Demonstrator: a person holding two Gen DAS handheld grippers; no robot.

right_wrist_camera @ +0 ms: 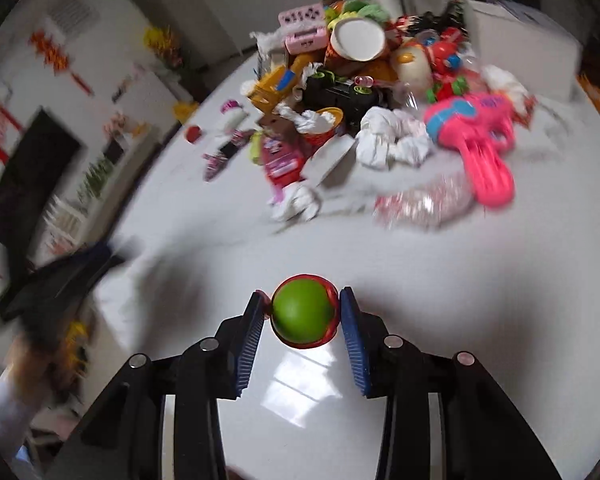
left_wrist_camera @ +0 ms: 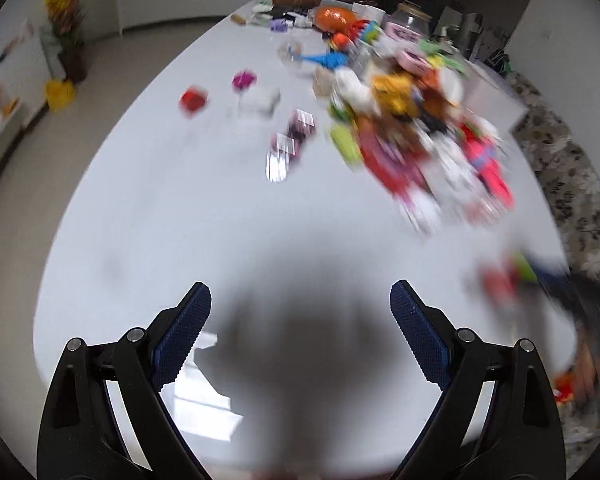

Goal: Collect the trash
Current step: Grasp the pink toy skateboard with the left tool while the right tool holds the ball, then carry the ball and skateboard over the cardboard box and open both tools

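Trash lies heaped with toys in a pile [right_wrist_camera: 364,92] at the far side of the white table [right_wrist_camera: 204,248]; crumpled white paper [right_wrist_camera: 392,140] sits at the pile's near edge, with another wad [right_wrist_camera: 300,204] just in front of it and a clear crinkled wrapper [right_wrist_camera: 420,200] beside that. A pink plastic toy [right_wrist_camera: 480,140] rests on the right flank of the pile, and a paper cup [right_wrist_camera: 358,42] lies tipped toward the camera near the top. Nearer than the pile, over bare table, the right gripper [right_wrist_camera: 302,314] has a green ball with a red rim [right_wrist_camera: 304,312] between its blue pads, which stand partly closed against the ball's two sides. Whether the ball is lifted or resting on the surface cannot be told.

Left of the pile, small items are scattered apart on the table: a red one [left_wrist_camera: 193,99], a magenta one [left_wrist_camera: 244,79] and shiny packets [left_wrist_camera: 288,144], all blurred. The left gripper [left_wrist_camera: 300,312] hangs well short of the pile over empty table, its jaws spread wide with nothing between them. In the right wrist view it shows as a dark smear [right_wrist_camera: 60,280] at the left edge, with a white sleeve [right_wrist_camera: 8,400] below it.
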